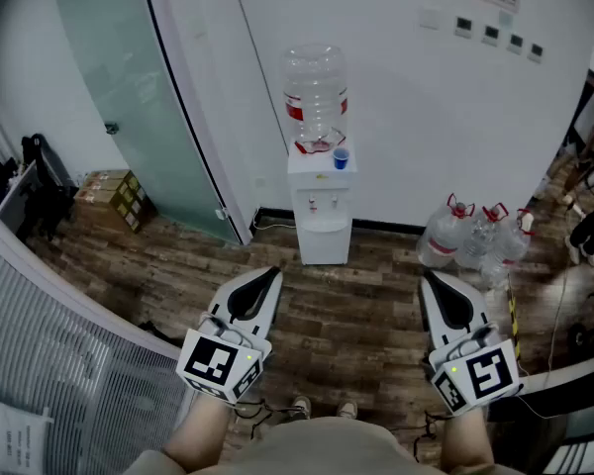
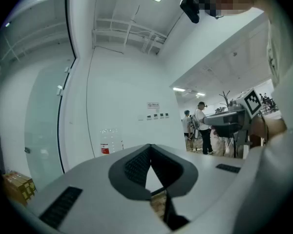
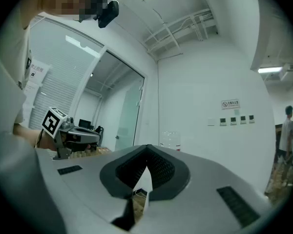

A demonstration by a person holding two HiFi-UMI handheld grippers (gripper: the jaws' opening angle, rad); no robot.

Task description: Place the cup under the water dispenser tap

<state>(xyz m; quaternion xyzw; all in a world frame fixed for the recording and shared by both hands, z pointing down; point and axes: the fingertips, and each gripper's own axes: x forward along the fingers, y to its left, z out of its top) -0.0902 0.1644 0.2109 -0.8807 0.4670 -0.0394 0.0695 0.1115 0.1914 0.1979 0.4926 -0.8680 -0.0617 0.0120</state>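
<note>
Blue cup atop the dispenser, well beyond left tongs and right tongs (both closed).

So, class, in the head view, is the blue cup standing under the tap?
No, the cup stands on top of the dispenser, beside the bottle and above the taps.

Grey-white left gripper and right gripper, black-lined jaws, 2 black-and-white marker cubes, beige shirt
</note>
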